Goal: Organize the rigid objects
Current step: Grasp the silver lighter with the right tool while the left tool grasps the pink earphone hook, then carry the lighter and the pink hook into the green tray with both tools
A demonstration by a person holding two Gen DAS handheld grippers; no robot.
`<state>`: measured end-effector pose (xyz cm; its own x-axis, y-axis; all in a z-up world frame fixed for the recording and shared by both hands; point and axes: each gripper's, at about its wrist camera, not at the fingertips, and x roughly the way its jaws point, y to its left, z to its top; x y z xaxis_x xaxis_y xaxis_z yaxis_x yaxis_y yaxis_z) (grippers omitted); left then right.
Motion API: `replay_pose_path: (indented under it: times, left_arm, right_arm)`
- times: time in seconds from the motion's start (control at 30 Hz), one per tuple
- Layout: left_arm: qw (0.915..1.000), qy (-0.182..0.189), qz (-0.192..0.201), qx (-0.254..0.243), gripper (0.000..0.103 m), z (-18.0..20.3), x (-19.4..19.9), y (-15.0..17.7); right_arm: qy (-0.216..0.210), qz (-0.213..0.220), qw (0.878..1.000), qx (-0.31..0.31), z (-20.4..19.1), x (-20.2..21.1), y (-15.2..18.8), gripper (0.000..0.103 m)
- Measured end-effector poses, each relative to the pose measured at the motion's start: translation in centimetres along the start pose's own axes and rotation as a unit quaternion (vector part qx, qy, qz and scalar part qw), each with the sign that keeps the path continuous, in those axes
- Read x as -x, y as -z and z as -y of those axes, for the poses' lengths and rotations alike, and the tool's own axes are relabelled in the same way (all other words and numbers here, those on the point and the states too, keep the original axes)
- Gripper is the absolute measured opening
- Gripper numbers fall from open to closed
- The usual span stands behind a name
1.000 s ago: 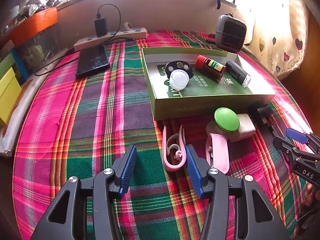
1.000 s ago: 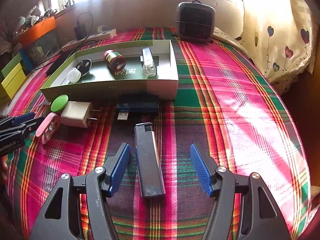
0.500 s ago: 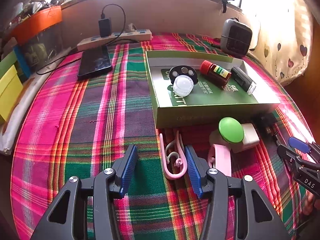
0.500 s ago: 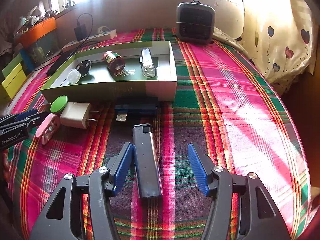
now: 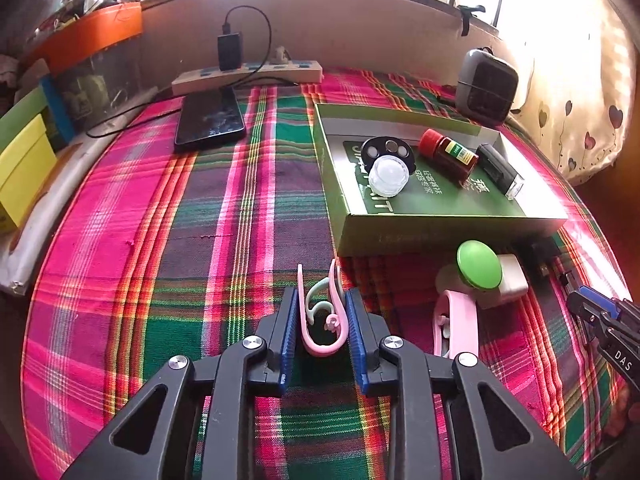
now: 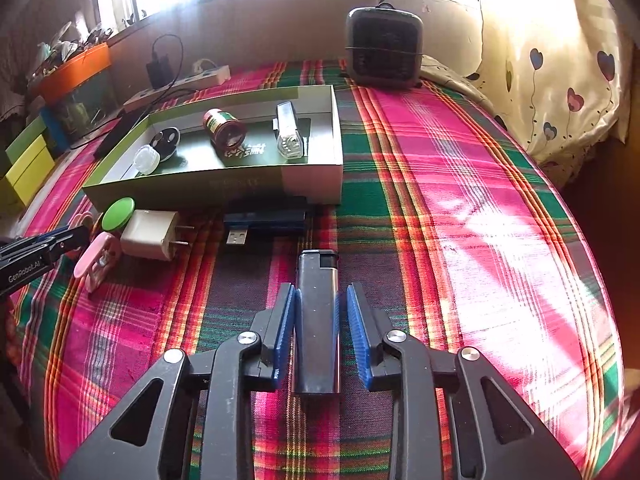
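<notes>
Clip (image 5: 320,320) and lighter (image 6: 318,320) are what we have in hand at this moment, each lying flat on the plaid cloth (image 5: 160,240) in front of the green box (image 5: 440,232). The clip is a thin pink plastic loop with two prongs; we judge it light and springy, likely to flex or pop out if squeezed hard, so we would take it across the two prongs near the closed bend, gently. The lighter is a stiff dark bar with smooth sides, light and probably a bit slippery; mid-body, across its narrow width, is the grip we trust.

Our left gripper (image 5: 322,320) has its blue pads against both sides of the clip, narrowed to the clip's width. Our right gripper (image 6: 320,320) straddles the lighter, left pad touching it, right pad with a sliver of gap; whether it truly grips we cannot tell.

Half a second ago both sets of jaws stood wide, the clip lay beside the left gripper's right finger and the lighter against the right gripper's left finger; now each is centred and the jaws have closed in.

Further out, a green cap (image 5: 479,264), white charger (image 6: 150,234) and USB hub (image 6: 264,222) wait by the box, which already holds a red bottle (image 5: 448,154).
</notes>
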<state>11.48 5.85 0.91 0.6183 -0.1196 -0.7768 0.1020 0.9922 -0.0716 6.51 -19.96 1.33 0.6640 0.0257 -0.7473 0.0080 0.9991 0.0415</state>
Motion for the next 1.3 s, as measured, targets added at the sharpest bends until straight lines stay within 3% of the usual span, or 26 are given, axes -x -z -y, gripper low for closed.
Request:
replay_pose_path:
  times: [0.6, 1.3]
  left_arm:
    - [0.9999, -0.003, 0.004, 0.016, 0.023, -0.6, 0.6, 0.2]
    - [0.9993, 0.013, 0.033, 0.009, 0.023, 0.4, 3.2, -2.2]
  right_arm:
    - [-0.029, 0.003, 1.000, -0.001, 0.2, 0.1, 0.0, 0.024]
    - [-0.059, 0.029, 0.998, 0.015, 0.3, 1.9, -2.3, 0.024]
